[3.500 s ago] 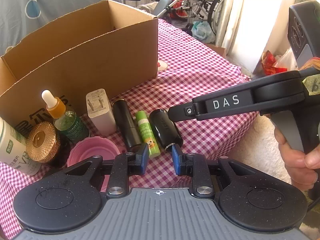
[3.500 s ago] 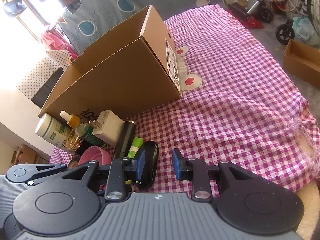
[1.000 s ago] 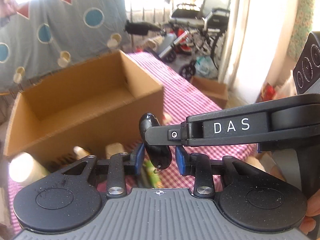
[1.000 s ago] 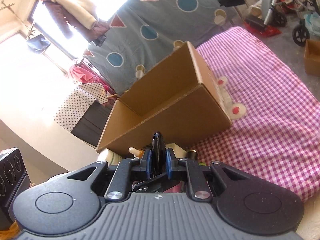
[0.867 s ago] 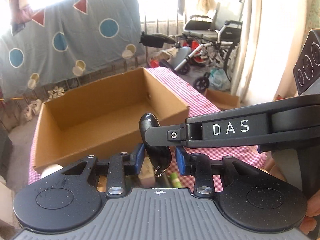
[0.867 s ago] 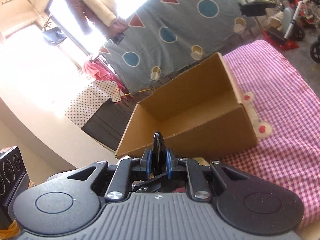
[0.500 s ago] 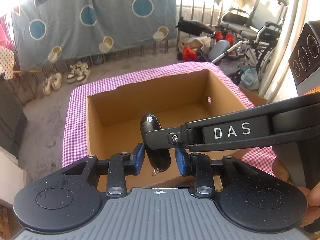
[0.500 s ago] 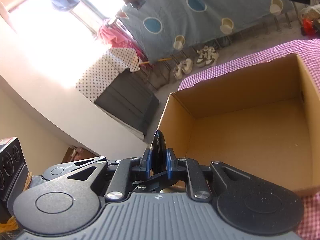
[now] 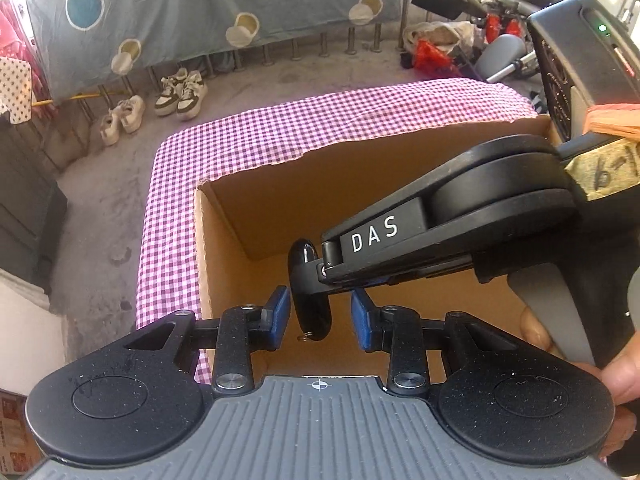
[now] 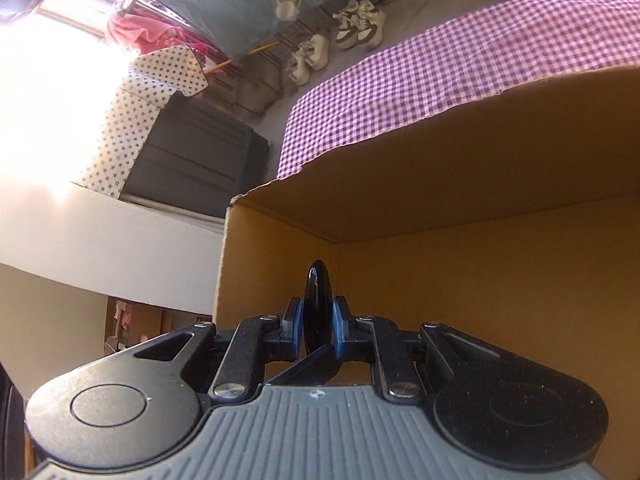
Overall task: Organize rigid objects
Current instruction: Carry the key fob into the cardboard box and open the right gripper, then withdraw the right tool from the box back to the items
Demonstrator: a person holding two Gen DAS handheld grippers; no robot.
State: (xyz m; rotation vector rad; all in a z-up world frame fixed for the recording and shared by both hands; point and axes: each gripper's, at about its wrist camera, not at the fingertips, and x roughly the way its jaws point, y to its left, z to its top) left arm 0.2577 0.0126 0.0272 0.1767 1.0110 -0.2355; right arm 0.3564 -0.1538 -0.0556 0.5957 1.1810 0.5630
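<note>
My right gripper (image 10: 316, 326) is shut on a glossy black key fob (image 10: 317, 300), held edge-on over the left end of the open cardboard box (image 10: 480, 184). In the left wrist view the same fob (image 9: 310, 292) hangs with its small metal ring at the bottom, pinched by the right gripper's fingers (image 9: 360, 256) that reach in from the right. My left gripper (image 9: 319, 318) is open and empty, its blue pads on either side of the fob without touching it, above the box (image 9: 224, 248). The box's inside looks empty.
The box sits on a pink checked tablecloth (image 9: 280, 128) whose left and far edges drop to a grey floor with shoes (image 9: 160, 100). A dark cabinet (image 10: 192, 160) stands left of the table. Wheelchairs and clutter (image 9: 460, 32) lie beyond.
Both grippers have moved forward and tipped downward over the box's left end, the right one still carrying the fob. The bottles and other objects at the box's near side have dropped out of view.
</note>
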